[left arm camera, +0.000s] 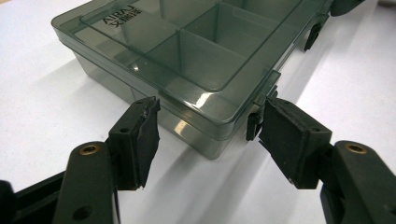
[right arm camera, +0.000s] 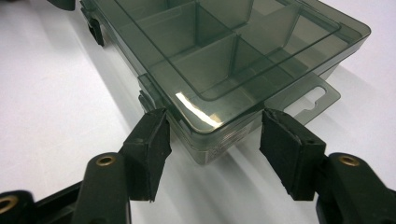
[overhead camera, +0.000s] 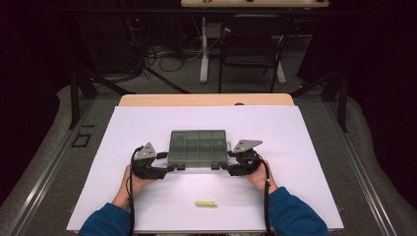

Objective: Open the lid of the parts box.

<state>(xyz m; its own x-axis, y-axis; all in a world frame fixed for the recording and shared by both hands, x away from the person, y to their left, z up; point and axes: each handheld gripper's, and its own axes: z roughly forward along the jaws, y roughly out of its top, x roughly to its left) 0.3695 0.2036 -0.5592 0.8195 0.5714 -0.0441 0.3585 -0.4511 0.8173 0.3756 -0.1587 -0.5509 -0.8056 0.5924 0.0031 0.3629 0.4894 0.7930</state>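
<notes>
A smoky translucent organizer box (overhead camera: 198,146) with several empty compartments lies closed in the middle of the white table top (overhead camera: 147,123). My left gripper (overhead camera: 172,166) is at its near left corner. In the left gripper view the corner of the box (left arm camera: 196,88) sits between the jaws of the left gripper (left arm camera: 210,116), one pad against the side wall, the other against a dark latch (left arm camera: 253,125). My right gripper (overhead camera: 225,166) is at the near right corner. There the box (right arm camera: 224,70) is flanked by both pads of the right gripper (right arm camera: 215,123), which touch it.
A small yellow-green object (overhead camera: 206,203) lies on the white surface near the front edge, between the person's blue sleeves. The box has a clear hang tab (right arm camera: 317,98) on its right end. A black chair (overhead camera: 251,44) and cables stand beyond the table's far edge.
</notes>
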